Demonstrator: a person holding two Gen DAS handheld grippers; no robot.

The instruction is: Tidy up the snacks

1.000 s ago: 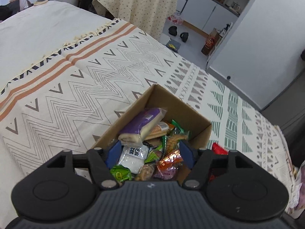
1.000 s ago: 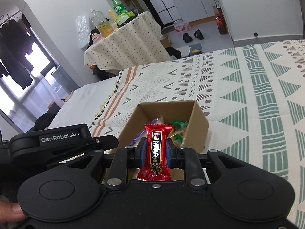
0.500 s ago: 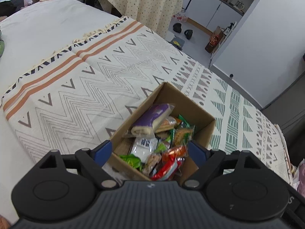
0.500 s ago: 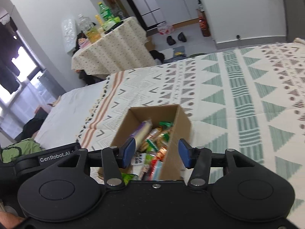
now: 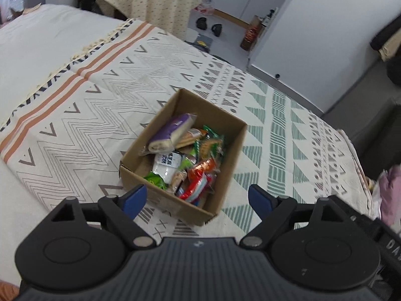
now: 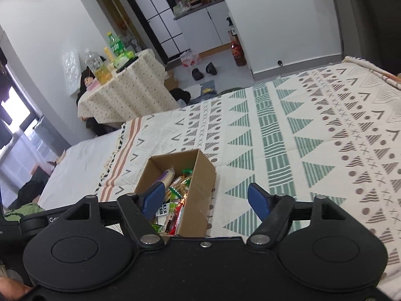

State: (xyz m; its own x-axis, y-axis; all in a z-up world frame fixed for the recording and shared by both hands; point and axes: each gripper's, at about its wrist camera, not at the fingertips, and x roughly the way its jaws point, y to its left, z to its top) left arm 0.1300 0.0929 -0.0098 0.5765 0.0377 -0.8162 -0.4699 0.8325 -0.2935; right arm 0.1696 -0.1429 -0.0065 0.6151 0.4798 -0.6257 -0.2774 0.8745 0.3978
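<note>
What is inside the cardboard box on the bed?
The cardboard box holds wrapped snacks: a purple packet on top, a white packet, a red packet and green wrappers. The box floor and anything underneath are covered.

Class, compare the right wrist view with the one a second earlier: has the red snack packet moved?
Yes. The red snack packet has left the open right gripper and now lies inside the cardboard box, at its near end.

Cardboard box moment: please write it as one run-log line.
left gripper: open, empty | right gripper: open, empty | cardboard box: on patterned blanket, holds snacks | red packet: in box
</note>
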